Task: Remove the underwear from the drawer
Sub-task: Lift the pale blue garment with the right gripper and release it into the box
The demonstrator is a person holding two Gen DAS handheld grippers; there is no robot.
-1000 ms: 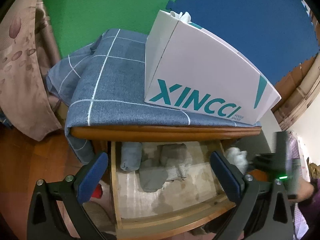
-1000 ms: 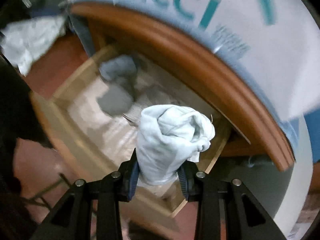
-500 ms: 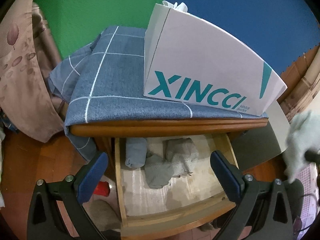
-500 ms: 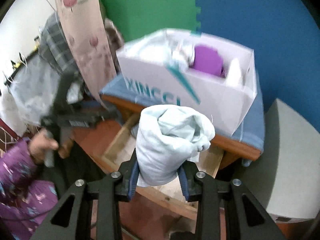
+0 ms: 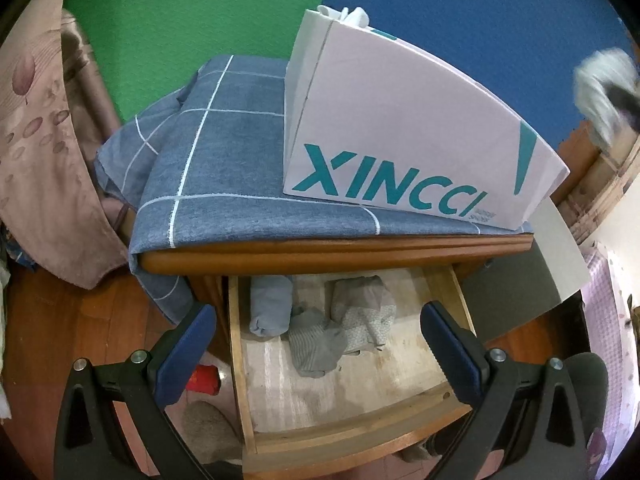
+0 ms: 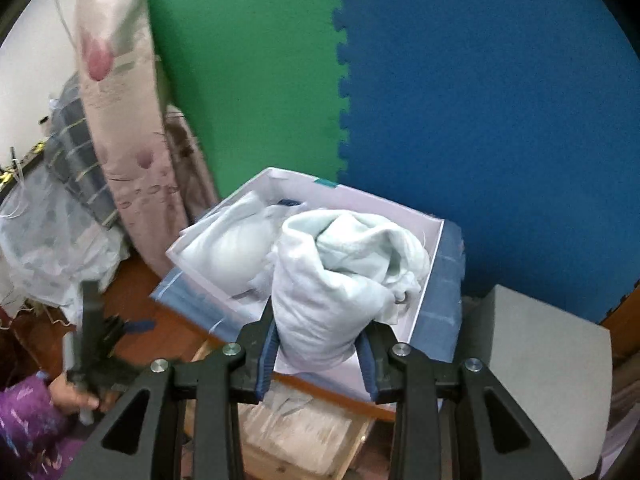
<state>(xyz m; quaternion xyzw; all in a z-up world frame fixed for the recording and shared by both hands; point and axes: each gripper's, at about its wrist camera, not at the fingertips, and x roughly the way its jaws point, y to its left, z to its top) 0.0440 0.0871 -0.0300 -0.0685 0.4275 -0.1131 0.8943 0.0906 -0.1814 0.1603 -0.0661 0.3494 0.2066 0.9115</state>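
Note:
The wooden drawer (image 5: 360, 428) stands pulled out under the cabinet top. In it lie a blue-grey roll of underwear (image 5: 269, 304), a grey striped piece (image 5: 316, 346) and a grey patterned piece (image 5: 366, 306). My left gripper (image 5: 318, 320) hangs open above the drawer, its jaws wide apart and empty. My right gripper (image 6: 320, 344) is shut on a pale mint-white bundle of underwear (image 6: 340, 276), held high over the open white XINCCI box (image 6: 360, 196). From the left wrist that bundle (image 5: 600, 88) is a blur at the upper right.
The box (image 5: 400, 132) sits on a blue checked cloth (image 5: 224, 168) and holds white fabric (image 6: 228, 244). A curtain (image 5: 44, 152) hangs at the left and a grey board (image 6: 540, 360) stands at the right. A red object (image 5: 204, 378) lies on the floor.
My right gripper has risen out of the drawer with the pale bundle and now hangs above the box. The left gripper has stayed about where it was, open.

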